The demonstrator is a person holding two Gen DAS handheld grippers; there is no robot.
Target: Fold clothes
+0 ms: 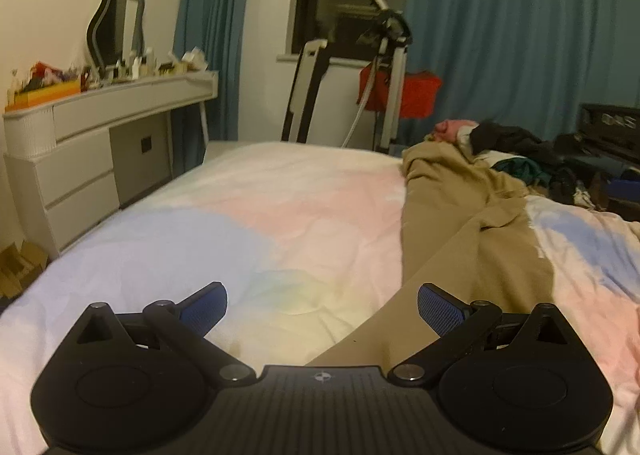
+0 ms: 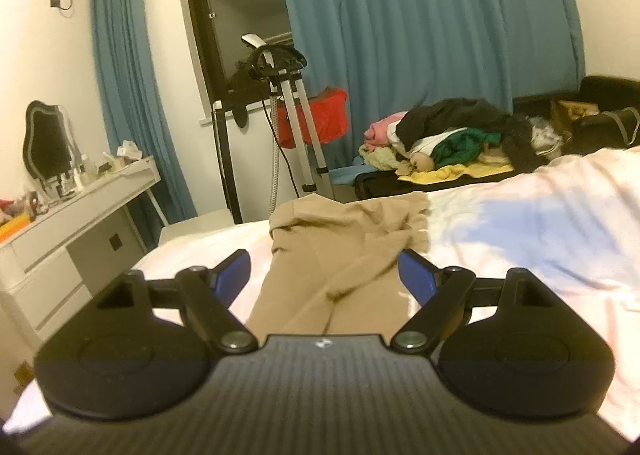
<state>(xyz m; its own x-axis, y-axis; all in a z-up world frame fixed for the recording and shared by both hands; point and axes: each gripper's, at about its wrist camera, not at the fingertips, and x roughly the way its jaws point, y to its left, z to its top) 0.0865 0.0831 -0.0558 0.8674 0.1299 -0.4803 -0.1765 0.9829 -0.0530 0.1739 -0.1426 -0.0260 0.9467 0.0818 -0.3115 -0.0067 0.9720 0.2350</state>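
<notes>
Tan trousers [image 1: 460,223] lie lengthwise on the bed, waist end bunched towards the far edge. In the left wrist view they run along the right side, with one leg passing under my right finger. My left gripper [image 1: 322,309] is open over the pastel bedspread [image 1: 248,223], nothing between its blue pads [image 1: 440,311]. In the right wrist view the trousers [image 2: 340,255] stretch straight ahead between the fingers. My right gripper [image 2: 324,275] is open above the legs, holding nothing.
A pile of mixed clothes [image 2: 452,135] lies beyond the bed at the right. A white dresser [image 1: 100,143] with a mirror and clutter stands left. A garment steamer stand [image 2: 288,111] and a red bag [image 1: 404,91] sit by the blue curtains [image 1: 512,35].
</notes>
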